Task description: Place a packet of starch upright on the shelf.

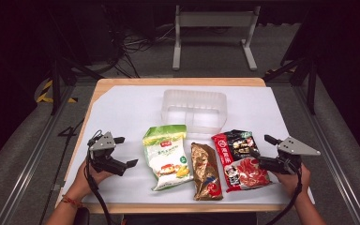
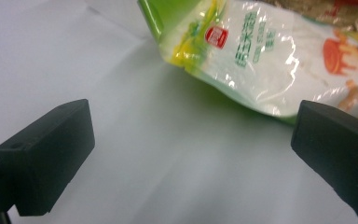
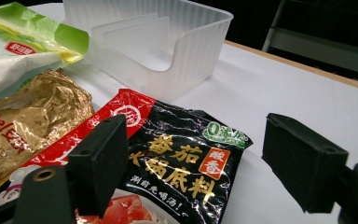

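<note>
- Nearest the high camera, at the lower edge of the frame, two forearms enter; each hand holds a gripper.
- White table sheet (image 1: 131, 105): spans most of the frame and carries all items.
- Clear divided bin (image 1: 194, 111): upper centre, both compartments empty.
- Red-and-black packet (image 1: 239, 160): lower right of centre, flat on the sheet.
- Green-and-white packet (image 1: 166, 157): lower centre-left, flat.
- Gold packet (image 1: 206, 171): between the two, flat.
- Right gripper (image 1: 258, 154): jaws wide, at the red-and-black packet's right edge, nothing clamped.
- Left gripper (image 1: 126, 152): jaws wide, empty, just left of the green-and-white packet.
- Progress, as judged: no packet binned; three remain to load.
</note>
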A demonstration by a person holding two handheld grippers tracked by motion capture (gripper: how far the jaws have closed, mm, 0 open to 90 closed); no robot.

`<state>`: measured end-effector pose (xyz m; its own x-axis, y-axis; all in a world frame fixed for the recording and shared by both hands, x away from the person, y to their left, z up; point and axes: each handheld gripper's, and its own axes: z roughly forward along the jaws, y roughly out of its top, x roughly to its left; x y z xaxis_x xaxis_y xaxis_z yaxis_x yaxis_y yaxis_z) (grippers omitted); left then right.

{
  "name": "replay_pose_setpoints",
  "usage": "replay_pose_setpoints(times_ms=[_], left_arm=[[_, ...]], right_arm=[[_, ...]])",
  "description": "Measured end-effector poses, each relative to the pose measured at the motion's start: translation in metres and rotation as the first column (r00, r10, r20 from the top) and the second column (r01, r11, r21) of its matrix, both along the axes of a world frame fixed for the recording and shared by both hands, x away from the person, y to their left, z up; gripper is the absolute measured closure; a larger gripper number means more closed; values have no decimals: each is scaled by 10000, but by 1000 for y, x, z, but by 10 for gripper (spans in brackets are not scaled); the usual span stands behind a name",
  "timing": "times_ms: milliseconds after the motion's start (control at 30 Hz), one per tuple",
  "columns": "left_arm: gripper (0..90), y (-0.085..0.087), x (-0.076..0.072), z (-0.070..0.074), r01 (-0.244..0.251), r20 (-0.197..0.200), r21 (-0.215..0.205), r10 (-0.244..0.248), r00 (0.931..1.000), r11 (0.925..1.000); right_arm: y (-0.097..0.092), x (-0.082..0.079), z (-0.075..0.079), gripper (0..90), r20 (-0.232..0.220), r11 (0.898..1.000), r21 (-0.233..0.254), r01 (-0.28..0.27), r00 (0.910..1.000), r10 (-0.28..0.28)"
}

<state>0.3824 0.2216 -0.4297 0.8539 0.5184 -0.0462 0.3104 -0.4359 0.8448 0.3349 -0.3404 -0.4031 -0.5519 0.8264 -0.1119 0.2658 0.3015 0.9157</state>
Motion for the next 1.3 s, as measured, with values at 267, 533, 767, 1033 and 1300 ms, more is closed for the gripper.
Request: replay_pose_setpoints(times_ms=[267, 533, 767, 1033, 1300], left_arm=[[50, 7, -1, -4, -366, -431, 365, 382, 9983, 9987], [81, 3, 4, -11, -286, -1313, 368, 332, 9908, 9989], [85, -7, 13, -13, 2, -2016, -35, -9, 9795, 10000], [86, -17, 31, -15, 199, -2920, -916, -460, 9553, 9956], [86, -43, 53, -19, 455, -3349, -575, -622, 9402, 9973]], right_arm=[[0, 1, 3, 235, -29, 9999, 156, -43, 10000, 44], [6, 3, 0, 231, -250, 9997, -58, -228, 9994, 226], [5, 5, -3, 230, -443, 9997, -38, -252, 9987, 250], [8, 5, -4, 228, -524, 9995, -174, -252, 9983, 243], [8, 5, -6, 227, -610, 9993, -247, -273, 9978, 258]])
